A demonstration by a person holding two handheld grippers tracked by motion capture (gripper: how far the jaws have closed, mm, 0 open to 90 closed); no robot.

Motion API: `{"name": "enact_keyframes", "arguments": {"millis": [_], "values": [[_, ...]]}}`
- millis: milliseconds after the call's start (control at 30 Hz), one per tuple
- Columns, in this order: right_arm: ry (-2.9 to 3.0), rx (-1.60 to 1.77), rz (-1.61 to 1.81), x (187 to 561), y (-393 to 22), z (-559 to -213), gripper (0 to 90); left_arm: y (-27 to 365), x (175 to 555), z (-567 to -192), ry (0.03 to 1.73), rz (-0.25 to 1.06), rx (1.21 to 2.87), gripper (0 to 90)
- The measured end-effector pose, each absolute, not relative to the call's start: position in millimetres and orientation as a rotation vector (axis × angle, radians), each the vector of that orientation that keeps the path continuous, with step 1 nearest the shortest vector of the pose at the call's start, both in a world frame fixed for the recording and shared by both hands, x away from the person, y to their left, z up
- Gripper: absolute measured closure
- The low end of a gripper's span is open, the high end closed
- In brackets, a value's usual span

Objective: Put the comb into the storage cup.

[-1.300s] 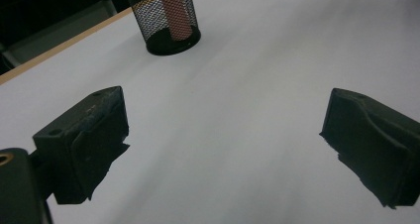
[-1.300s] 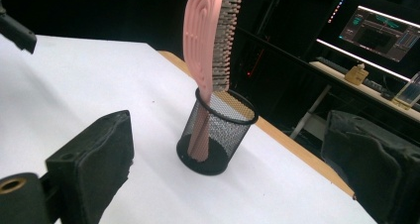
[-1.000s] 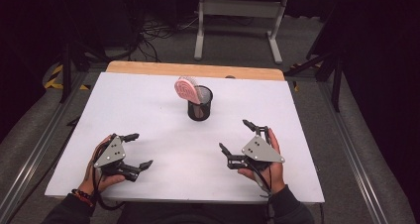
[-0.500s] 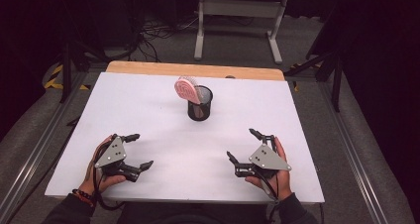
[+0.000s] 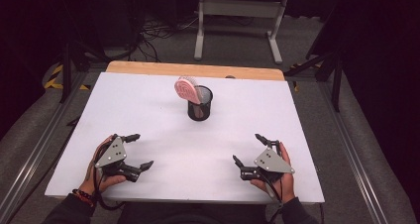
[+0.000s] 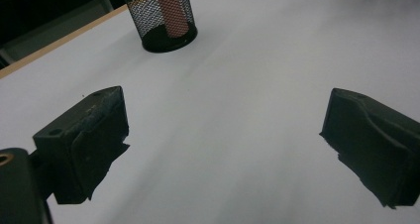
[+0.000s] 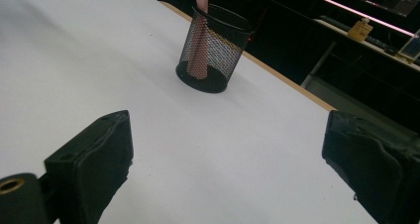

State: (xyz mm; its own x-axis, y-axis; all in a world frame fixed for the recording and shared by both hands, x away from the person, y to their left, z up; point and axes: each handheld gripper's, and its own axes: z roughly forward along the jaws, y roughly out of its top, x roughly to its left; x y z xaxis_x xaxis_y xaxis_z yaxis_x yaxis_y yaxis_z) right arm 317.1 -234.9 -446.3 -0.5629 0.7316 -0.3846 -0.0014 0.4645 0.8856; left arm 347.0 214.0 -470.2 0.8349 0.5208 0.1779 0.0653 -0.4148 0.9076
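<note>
White tabletop point(image 5: 148, 110) is seen in the high view w/ a black mesh cup point(image 5: 200, 105) set mid-table toward the far edge; a pink brush point(image 5: 187, 90) is stood in it, head up and leaned to the left over the rim. Left gripper point(image 5: 133, 150) is held near the front-left corner, jaws spread, nothing between them; right gripper point(image 5: 248, 148) is held near the front-right, jaws likewise spread and empty. Both are kept well apart from the cup. Left gripper view: cup point(image 6: 162, 17) is seen top left w/ the brush handle point(image 6: 171, 8) visible through the mesh; jaws are spread wide over bare table. Right gripper view: cup point(image 7: 214, 48) is seen ahead, near the wooden edge point(image 7: 287, 80), handle point(image 7: 199, 45) inside; jaws are parted wide, nothing pinched.
</note>
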Motion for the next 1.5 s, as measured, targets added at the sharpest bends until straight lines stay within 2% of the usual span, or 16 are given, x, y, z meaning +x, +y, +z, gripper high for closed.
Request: {"name": "enact_keyframes", "arguments": {"millis": [933, 1500], "values": [[1.869, 0.744, 1.148, 330.3, -270.6, -456.8, 2.9, 214.7, 348.1, -471.1, 0.452, 0.565, 1.958, 4.7], [1.875, 0.742, 1.167, 328.3, -262.2, -456.5, 3.0, 217.0, 346.4, -469.2, 0.444, 0.56, 1.943, 4.7]]}}
